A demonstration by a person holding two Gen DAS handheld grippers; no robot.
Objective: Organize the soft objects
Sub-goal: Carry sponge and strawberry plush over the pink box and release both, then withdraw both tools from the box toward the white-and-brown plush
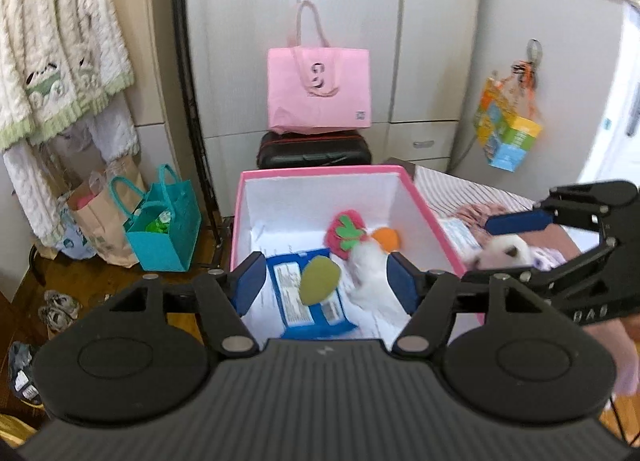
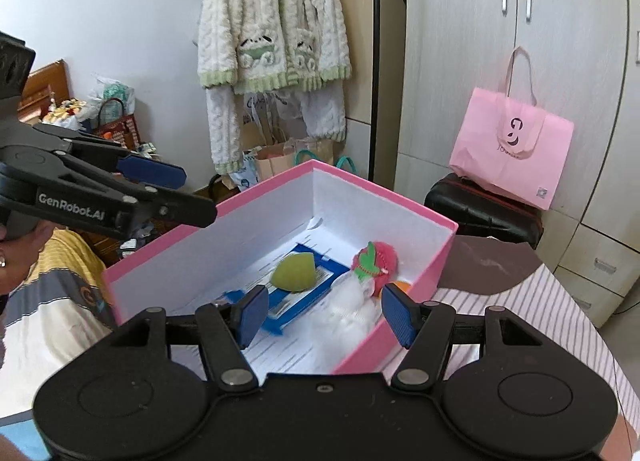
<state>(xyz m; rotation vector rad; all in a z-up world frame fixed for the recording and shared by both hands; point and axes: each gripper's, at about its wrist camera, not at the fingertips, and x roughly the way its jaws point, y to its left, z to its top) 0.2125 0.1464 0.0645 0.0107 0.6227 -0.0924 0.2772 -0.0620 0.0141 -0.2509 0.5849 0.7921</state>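
A pink box (image 1: 416,197) with white inside stands on the striped bed, also in the right wrist view (image 2: 444,257). Inside lie a blue wipes pack (image 1: 312,301), a green sponge (image 1: 319,286), a pink strawberry plush (image 1: 346,230), an orange piece (image 1: 386,239) and a white fluffy cloth (image 1: 370,273). My left gripper (image 1: 326,287) is open and empty above the box. My right gripper (image 2: 320,311) is open and empty over the box's near end; it shows at the right in the left wrist view (image 1: 508,249), with a small white plush (image 1: 504,253) on the bed between its fingers, untouched as far as I can tell.
A pink tote bag (image 1: 319,91) sits on a black case (image 1: 314,151) behind the box, before grey wardrobes. Teal (image 1: 164,235) and paper bags stand on the floor at left. A cream fluffy jacket (image 2: 276,29) hangs on the wall. The striped bedsheet (image 2: 532,301) extends to the right.
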